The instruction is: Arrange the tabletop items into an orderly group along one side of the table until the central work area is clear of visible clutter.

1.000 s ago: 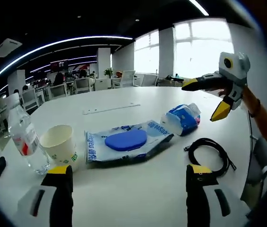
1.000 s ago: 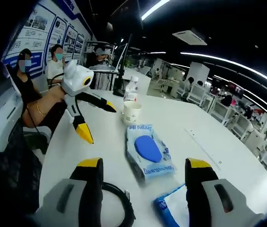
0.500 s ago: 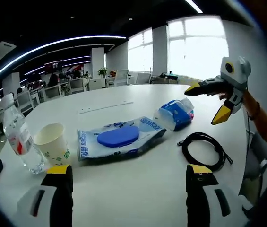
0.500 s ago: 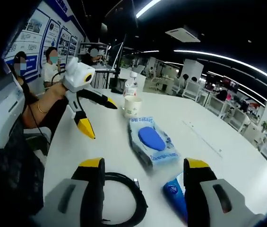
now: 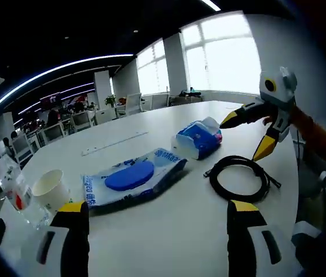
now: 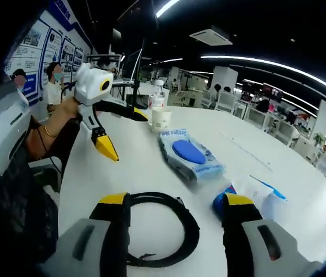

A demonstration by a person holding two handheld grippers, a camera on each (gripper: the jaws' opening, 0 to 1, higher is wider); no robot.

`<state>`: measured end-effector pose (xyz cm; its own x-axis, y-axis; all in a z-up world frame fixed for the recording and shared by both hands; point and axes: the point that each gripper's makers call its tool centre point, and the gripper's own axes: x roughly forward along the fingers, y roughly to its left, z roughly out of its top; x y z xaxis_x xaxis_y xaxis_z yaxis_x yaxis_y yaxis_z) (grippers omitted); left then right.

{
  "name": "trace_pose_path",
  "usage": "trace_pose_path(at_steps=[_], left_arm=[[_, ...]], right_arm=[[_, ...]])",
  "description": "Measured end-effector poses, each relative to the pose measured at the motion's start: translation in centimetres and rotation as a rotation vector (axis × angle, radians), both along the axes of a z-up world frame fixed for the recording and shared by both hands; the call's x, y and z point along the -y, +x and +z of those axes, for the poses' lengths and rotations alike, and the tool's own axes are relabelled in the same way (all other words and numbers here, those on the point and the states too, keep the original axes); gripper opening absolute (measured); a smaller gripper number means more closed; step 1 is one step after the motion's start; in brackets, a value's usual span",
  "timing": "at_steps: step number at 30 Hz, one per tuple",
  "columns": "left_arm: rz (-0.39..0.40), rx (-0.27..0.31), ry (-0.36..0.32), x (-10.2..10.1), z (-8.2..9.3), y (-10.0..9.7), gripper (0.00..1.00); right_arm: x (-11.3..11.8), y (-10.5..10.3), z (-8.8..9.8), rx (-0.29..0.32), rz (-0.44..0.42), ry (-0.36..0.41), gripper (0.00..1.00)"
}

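Observation:
On the white round table (image 5: 168, 231) lie a blue wipes pack (image 5: 131, 176), a blue-and-white tissue pack (image 5: 197, 138) and a coiled black cable (image 5: 238, 176). A paper cup (image 5: 50, 189) and a clear water bottle (image 5: 12, 190) stand at the left. My left gripper (image 5: 158, 210) is open over bare table. My right gripper (image 5: 244, 138) hangs open beside the cable. In the right gripper view, my right gripper (image 6: 175, 202) is open low over the cable (image 6: 188, 222), with the tissue pack (image 6: 266, 199), wipes pack (image 6: 188, 153), cup (image 6: 161, 119), bottle (image 6: 157, 98) and the open left gripper (image 6: 124, 134) beyond.
A thin white strip (image 5: 113, 142) lies on the table's far side. A dark monitor stand (image 6: 137, 69) rises behind the bottle, and a seated person (image 6: 53, 86) is beyond the table edge. Office chairs and desks fill the background.
The right gripper has come down and closer to the cable coil, which now reaches between its jaws in its view. The left view has swung right. The table items lie as before.

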<state>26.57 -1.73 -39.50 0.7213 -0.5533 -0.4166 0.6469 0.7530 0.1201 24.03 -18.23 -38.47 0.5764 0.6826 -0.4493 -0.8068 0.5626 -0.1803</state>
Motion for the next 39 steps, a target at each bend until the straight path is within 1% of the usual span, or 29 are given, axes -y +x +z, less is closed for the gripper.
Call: trace_pose_path(at_steps=[1, 2, 6, 7, 9, 11, 12, 13, 14, 15, 16, 17, 18, 19, 20, 21, 22, 23, 24, 25, 26, 27, 29, 32, 33, 37, 39], left_arm=[[0.001, -0.005, -0.003, 0.0, -0.1, 0.0, 0.99], [0.0, -0.007, -0.004, 0.0, -0.2, 0.0, 0.98], [-0.008, 0.004, -0.006, 0.1, -0.1, -0.4, 0.98], [-0.011, 0.005, -0.007, 0.1, 0.0, -0.5, 0.98], [-0.013, 0.009, -0.008, 0.1, 0.1, -0.6, 0.98], [-0.024, 0.014, -0.007, 0.3, 0.1, -0.8, 0.97], [-0.034, 0.006, -0.017, 0.5, 0.1, -1.0, 0.97], [-0.041, 0.006, -0.027, 0.7, 0.2, -1.1, 0.96], [-0.051, 0.004, -0.051, 1.1, 0.4, -1.2, 0.96], [-0.058, 0.0, -0.053, 1.2, 0.4, -1.3, 0.95], [-0.064, -0.003, -0.059, 1.4, 0.4, -1.5, 0.95], [-0.068, -0.002, -0.067, 1.6, 0.5, -1.6, 0.95], [-0.072, -0.002, -0.069, 1.7, 0.5, -1.6, 0.95], [-0.082, -0.001, -0.067, 1.9, 0.5, -1.8, 0.94], [-0.084, -0.002, -0.065, 1.9, 0.5, -1.9, 0.93], [-0.091, -0.005, -0.054, 2.1, 0.3, -2.0, 0.93], [-0.097, 0.0, -0.046, 2.2, 0.3, -2.1, 0.92], [-0.103, 0.006, -0.036, 2.2, 0.2, -2.2, 0.9], [-0.11, 0.007, -0.024, 2.2, 0.1, -2.3, 0.87], [-0.113, 0.008, -0.011, 2.5, -0.1, -2.4, 0.84], [-0.113, 0.007, -0.01, 2.6, -0.2, -2.4, 0.82], [-0.118, 0.003, -0.013, 2.8, -0.3, -2.5, 0.79], [-0.152, -0.016, -0.019, 3.6, -0.8, -3.1, 0.77], [-0.207, -0.013, -0.032, 5.0, -0.9, -3.7, 0.77], [-0.213, -0.011, -0.036, 5.4, -1.0, -3.8, 0.77], [-0.265, -0.004, -0.013, 7.3, -1.8, -4.4, 0.76], [-0.266, -0.011, -0.019, 7.9, -2.0, -4.5, 0.75]], right_arm=[[0.1, -0.1, -0.2, -0.005, -0.001, 0.003, 0.61], [0.3, -0.2, -0.5, -0.023, -0.014, 0.013, 0.61], [0.9, -0.4, -1.4, -0.039, -0.052, -0.005, 0.61], [0.9, -0.5, -1.4, -0.038, -0.049, -0.006, 0.6], [1.1, -0.5, -1.7, -0.045, -0.076, 0.003, 0.59], [1.2, -0.8, -2.2, -0.049, -0.081, -0.008, 0.6], [1.4, -0.8, -2.6, -0.061, -0.102, -0.013, 0.59], [1.3, -0.9, -2.7, -0.061, -0.098, -0.015, 0.6], [1.5, -0.9, -3.1, -0.085, -0.14, 0.011, 0.6], [1.7, -0.8, -3.3, -0.105, -0.173, 0.021, 0.59], [1.6, -0.8, -3.7, -0.107, -0.162, 0.01, 0.58], [2.0, -0.8, -4.1, -0.123, -0.202, 0.001, 0.57], [2.1, -0.7, -4.1, -0.116, -0.212, -0.005, 0.56], [2.2, -0.7, -4.3, -0.092, -0.211, -0.028, 0.55], [2.2, -0.7, -4.4, -0.093, -0.215, -0.034, 0.54], [2.5, -0.6, -4.9, -0.118, -0.237, -0.052, 0.54], [2.6, -0.8, -5.3, -0.151, -0.258, -0.041, 0.54], [2.6, -0.9, -5.5, -0.173, -0.262, -0.04, 0.53], [2.5, -0.8, -5.5, -0.176, -0.252, -0.027, 0.53], [2.4, -0.8, -5.5, -0.185, -0.262, -0.008, 0.53], [2.6, -0.8, -5.6, -0.201, -0.275, 0.001, 0.52], [2.6, -0.8, -5.6, -0.198, -0.271, 0.002, 0.5], [2.6, -0.8, -5.5, -0.199, -0.277, 0.015, 0.47], [2.9, -0.7, -5.5, -0.197, -0.291, 0.004, 0.47], [2.9, -0.7, -5.5, -0.198, -0.29, 0.004, 0.47], [3.1, -0.8, -5.9, -0.212, -0.305, -0.002, 0.45], [3.3, -0.8, -6.1, -0.221, -0.315, 0.0, 0.45]])
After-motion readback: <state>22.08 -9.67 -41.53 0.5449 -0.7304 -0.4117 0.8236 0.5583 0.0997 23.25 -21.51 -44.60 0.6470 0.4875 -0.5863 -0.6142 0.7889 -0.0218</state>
